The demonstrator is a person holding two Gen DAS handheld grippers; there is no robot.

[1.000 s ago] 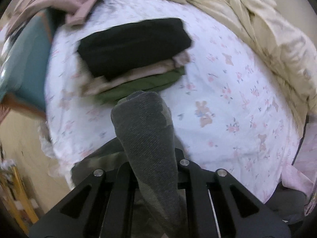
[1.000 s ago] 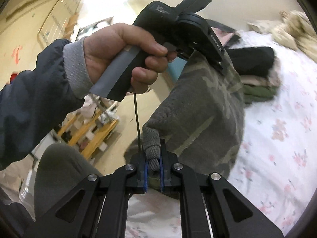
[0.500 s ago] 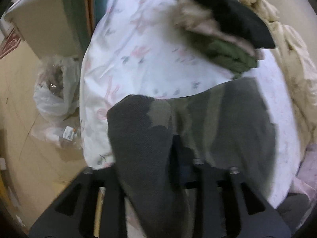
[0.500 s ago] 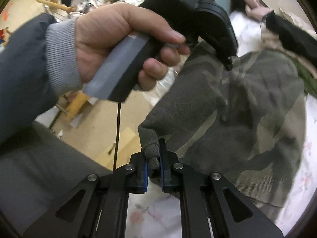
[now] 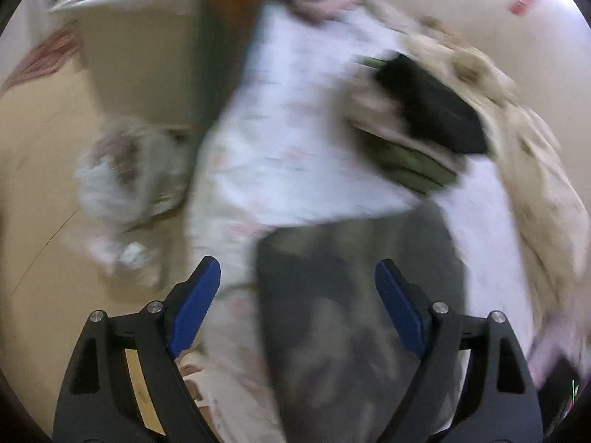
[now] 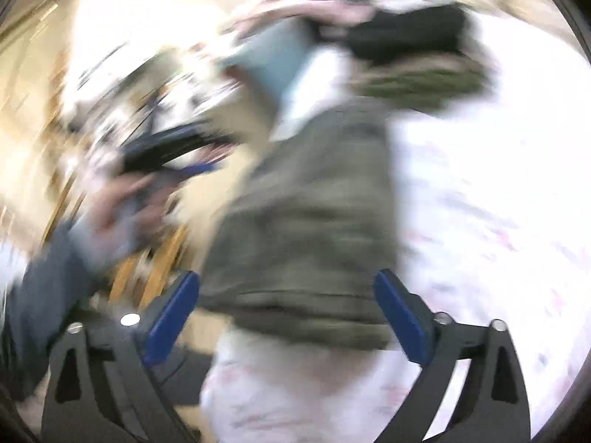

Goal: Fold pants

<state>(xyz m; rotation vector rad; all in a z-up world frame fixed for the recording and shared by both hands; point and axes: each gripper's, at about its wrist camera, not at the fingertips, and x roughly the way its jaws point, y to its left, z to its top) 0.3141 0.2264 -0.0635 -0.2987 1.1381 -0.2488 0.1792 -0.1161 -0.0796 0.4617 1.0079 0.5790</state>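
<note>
Both claws released pants [image 5: 354,317], right view shows left hand [image 6: 122,206]

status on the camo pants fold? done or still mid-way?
Looks near done. The camo pants lie on the floral bedsheet as a compact rectangle. In hand: nothing; left gripper and right gripper are both open. Left, probably: moving them onto the folded stack. Frames are blurred, so fold neatness is unclear.

Left gripper [image 5: 293,295], right gripper [image 6: 286,302]: black frames, blue finger pads [image 5: 194,304], silver screws. Left hand [image 6: 122,206] bare skin; dark blue sleeve [image 6: 44,284], grey cuff.
</note>
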